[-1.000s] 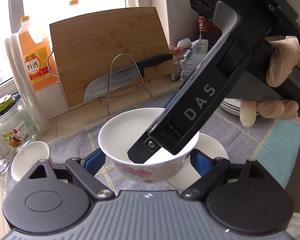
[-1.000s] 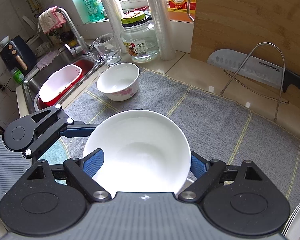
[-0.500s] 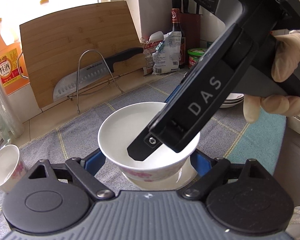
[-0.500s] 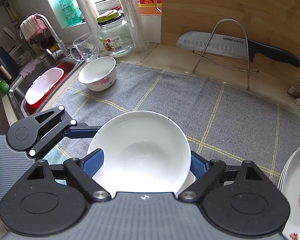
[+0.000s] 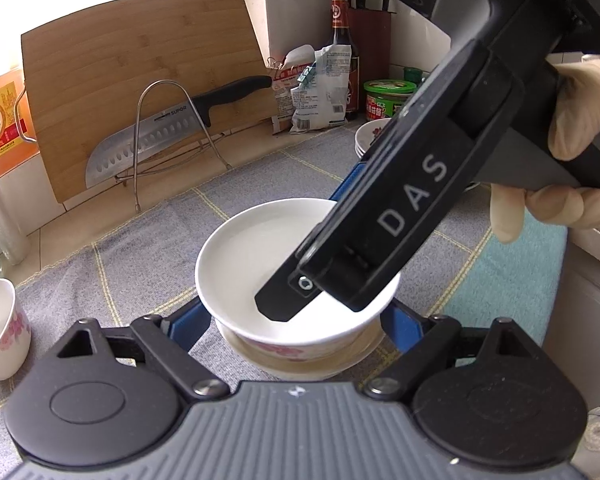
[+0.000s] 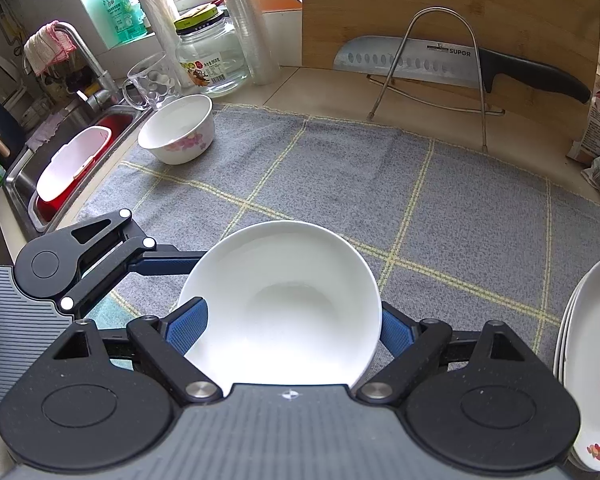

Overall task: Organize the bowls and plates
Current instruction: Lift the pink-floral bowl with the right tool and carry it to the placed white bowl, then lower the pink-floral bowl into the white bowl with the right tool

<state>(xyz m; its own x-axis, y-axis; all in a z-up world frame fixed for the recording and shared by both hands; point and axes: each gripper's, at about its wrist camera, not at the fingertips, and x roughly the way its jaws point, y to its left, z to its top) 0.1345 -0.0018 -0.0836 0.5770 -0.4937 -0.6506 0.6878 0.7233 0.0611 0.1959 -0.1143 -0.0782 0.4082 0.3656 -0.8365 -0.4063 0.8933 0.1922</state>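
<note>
My left gripper (image 5: 296, 320) pinches a flowered bowl (image 5: 284, 280) between its blue pads, resting on a plate (image 5: 324, 368) on the gray cloth (image 5: 140, 248). My right gripper (image 6: 288, 320) clamps the same bowl (image 6: 284, 304). A second bowl (image 6: 177, 134) sits near the sink (image 6: 48, 176); stacked plates (image 6: 592, 360) lie at right.
</note>
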